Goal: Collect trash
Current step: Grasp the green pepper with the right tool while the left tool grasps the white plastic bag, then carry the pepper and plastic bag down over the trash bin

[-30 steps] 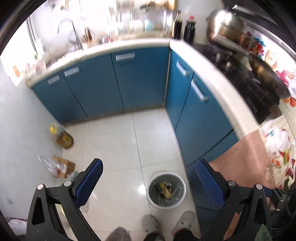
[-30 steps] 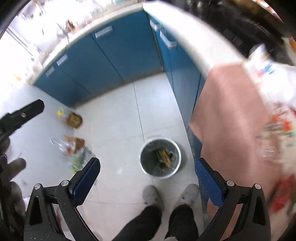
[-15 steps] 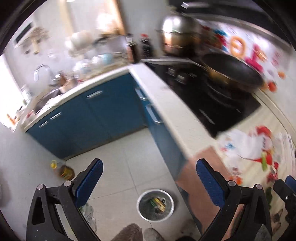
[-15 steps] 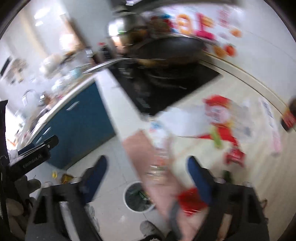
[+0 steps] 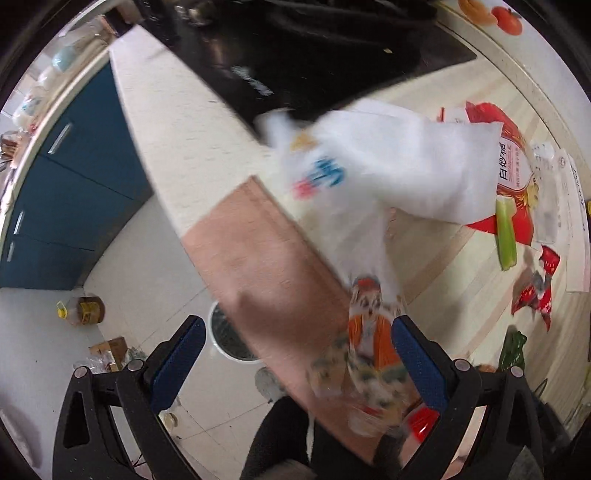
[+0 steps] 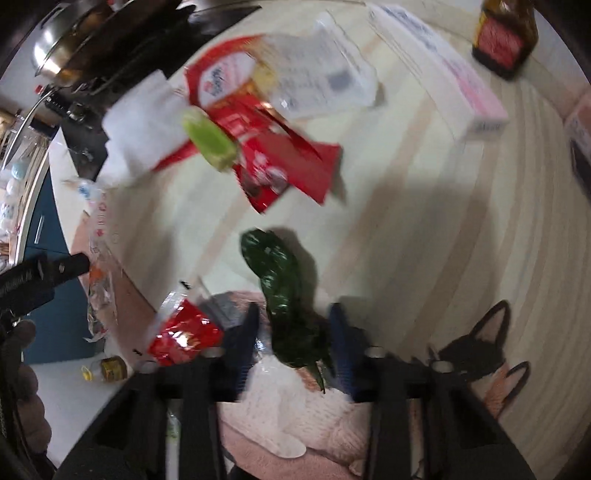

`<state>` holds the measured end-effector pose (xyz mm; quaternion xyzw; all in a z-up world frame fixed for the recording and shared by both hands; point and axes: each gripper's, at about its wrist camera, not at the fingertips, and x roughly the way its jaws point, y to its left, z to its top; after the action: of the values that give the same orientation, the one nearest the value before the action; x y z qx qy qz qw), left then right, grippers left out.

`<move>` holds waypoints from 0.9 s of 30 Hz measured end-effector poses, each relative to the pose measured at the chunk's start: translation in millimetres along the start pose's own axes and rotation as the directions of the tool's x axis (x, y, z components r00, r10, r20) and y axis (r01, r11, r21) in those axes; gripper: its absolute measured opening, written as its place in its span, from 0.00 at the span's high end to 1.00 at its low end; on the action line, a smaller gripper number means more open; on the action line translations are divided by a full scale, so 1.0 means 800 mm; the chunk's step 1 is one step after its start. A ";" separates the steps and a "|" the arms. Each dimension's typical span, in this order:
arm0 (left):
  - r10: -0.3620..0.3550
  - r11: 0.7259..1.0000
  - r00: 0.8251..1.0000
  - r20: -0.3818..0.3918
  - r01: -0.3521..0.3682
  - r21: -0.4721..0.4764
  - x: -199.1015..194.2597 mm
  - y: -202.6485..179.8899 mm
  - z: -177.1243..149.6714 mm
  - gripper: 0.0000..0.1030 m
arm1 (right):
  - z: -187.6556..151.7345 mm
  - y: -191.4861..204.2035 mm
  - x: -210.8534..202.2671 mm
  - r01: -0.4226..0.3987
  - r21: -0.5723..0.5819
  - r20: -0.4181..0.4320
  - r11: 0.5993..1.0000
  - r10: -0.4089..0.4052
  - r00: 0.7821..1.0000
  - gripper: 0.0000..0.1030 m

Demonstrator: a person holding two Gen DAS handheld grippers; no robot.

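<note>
My right gripper (image 6: 293, 332) points down over the pale wooden counter (image 6: 424, 221), and its jaws are closing. A crumpled dark green wrapper (image 6: 275, 273) lies between them, and I cannot see the pads pressing on it. A shiny red wrapper (image 6: 184, 334) lies just to its left. My left gripper (image 5: 299, 354) is open above the counter's edge, over a pink cloth (image 5: 266, 280). A clear printed wrapper (image 5: 369, 343) sits by its right pad. The metal trash bin (image 5: 227, 341) stands on the floor below, half hidden by the cloth.
More litter lies on the counter: a white plastic bag (image 5: 399, 170), red packets (image 6: 284, 162), a green piece (image 6: 210, 142) and a pink-white box (image 6: 450, 74). A brown bottle (image 6: 506, 33) stands at the back. The black stove (image 5: 314, 48) and a pan (image 6: 74, 40) are on the left.
Both grippers swung from above the floor and bin to above the littered counter. The right jaws narrowed from wide open around the green wrapper. The left jaws stayed wide.
</note>
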<state>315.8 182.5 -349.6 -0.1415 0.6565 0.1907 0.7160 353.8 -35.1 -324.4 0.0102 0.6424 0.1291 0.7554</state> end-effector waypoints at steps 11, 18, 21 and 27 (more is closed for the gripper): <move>-0.138 0.990 0.990 -0.032 0.138 -0.019 0.016 -0.006 0.009 1.00 | -0.015 -0.023 -0.018 -0.005 0.031 0.069 0.999 0.003 0.998 0.72; -0.137 0.991 0.990 0.041 0.137 0.012 -0.017 0.008 -0.008 1.00 | -0.005 -0.024 -0.046 -0.018 0.021 0.122 1.000 0.015 0.992 0.72; -0.134 0.991 0.987 0.092 0.134 0.005 -0.043 0.022 -0.019 1.00 | -0.001 -0.019 -0.065 -0.039 0.011 0.151 0.999 0.037 0.988 0.73; -0.084 0.996 0.980 0.179 0.086 -0.006 -0.085 0.050 -0.037 1.00 | -0.003 0.000 -0.103 -0.091 -0.035 0.193 0.995 0.096 0.976 0.73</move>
<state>266.6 199.0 -283.4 -0.1565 0.5818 0.1764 0.7784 340.2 -52.8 -244.9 0.0433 0.5626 0.1710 0.8077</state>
